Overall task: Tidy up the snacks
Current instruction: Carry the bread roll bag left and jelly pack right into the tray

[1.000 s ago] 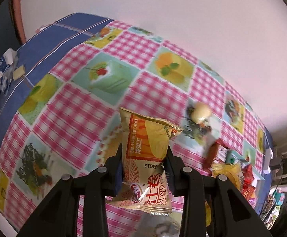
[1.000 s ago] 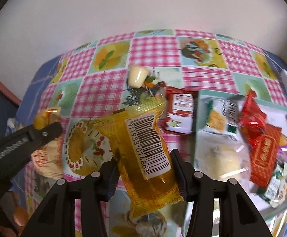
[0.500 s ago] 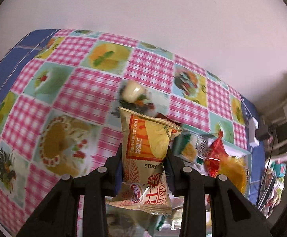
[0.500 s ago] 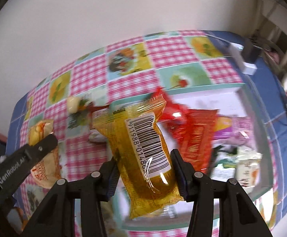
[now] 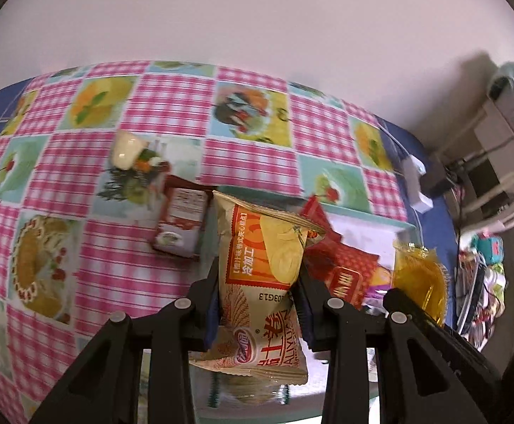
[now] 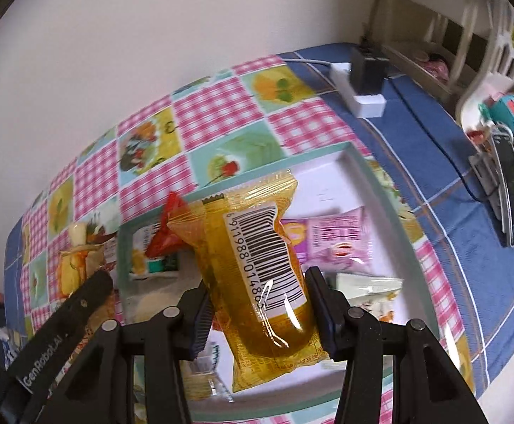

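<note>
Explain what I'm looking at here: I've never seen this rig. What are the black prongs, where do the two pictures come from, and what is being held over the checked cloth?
There is no robot. A person carries a hand-held two-finger tool in each hand, each with a fisheye camera looking along its black fingers, so each picture is one tool's view.

The left tool is shut on a tan and orange snack packet. The right tool is shut on a clear yellow packet with a barcode label; it also shows at the right of the left view.

Below lies a pink checked tablecloth with fruit and cake pictures. On it sits a white tray with a teal rim holding several packets, among them a pink one. A small red and white packet lies on the cloth beside the tray.
</note>
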Demonstrator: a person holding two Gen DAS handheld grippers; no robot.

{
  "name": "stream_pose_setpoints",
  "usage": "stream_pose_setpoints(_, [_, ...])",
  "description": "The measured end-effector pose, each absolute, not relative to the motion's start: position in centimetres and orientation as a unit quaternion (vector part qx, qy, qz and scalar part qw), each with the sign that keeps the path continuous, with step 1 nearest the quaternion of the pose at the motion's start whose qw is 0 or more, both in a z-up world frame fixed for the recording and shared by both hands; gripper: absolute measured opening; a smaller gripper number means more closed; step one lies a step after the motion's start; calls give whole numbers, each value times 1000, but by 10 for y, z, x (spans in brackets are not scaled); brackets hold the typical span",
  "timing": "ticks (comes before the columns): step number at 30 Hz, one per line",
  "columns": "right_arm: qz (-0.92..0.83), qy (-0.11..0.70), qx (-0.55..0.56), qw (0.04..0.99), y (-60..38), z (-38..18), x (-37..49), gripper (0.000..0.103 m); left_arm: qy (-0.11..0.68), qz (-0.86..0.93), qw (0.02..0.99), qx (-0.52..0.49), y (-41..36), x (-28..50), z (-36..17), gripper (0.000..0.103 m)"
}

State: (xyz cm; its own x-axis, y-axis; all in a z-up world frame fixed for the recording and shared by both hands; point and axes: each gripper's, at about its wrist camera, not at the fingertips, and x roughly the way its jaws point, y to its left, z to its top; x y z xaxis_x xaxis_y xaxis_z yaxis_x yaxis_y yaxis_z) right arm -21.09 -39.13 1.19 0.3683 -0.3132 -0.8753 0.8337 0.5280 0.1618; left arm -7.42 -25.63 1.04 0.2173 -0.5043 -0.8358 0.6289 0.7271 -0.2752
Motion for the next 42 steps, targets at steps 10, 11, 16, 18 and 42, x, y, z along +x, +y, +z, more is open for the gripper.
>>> stream_pose_setpoints(10, [-396,403,343,750,-415,9,-236,52,503,-394,762,105,-287,-98,7,38])
stream_pose_setpoints(11, [-395,403,343,751,-415,9,-236,52,503,-395,761,108,-289,-99,6,38])
stream_pose_setpoints(16, [-392,409,344,749,-414,6,-233,52,510,-394,756,115,-294,-99,-2,38])
stream_pose_setpoints(18, [-390,414,343,747,-414,3,-230,52,513,-392,755,116,-294,-99,-4,38])
stream_pose_setpoints(42, [-382,462,343,723,-417,-27,-214,52,527,-402,741,105,-297,-101,-15,39])
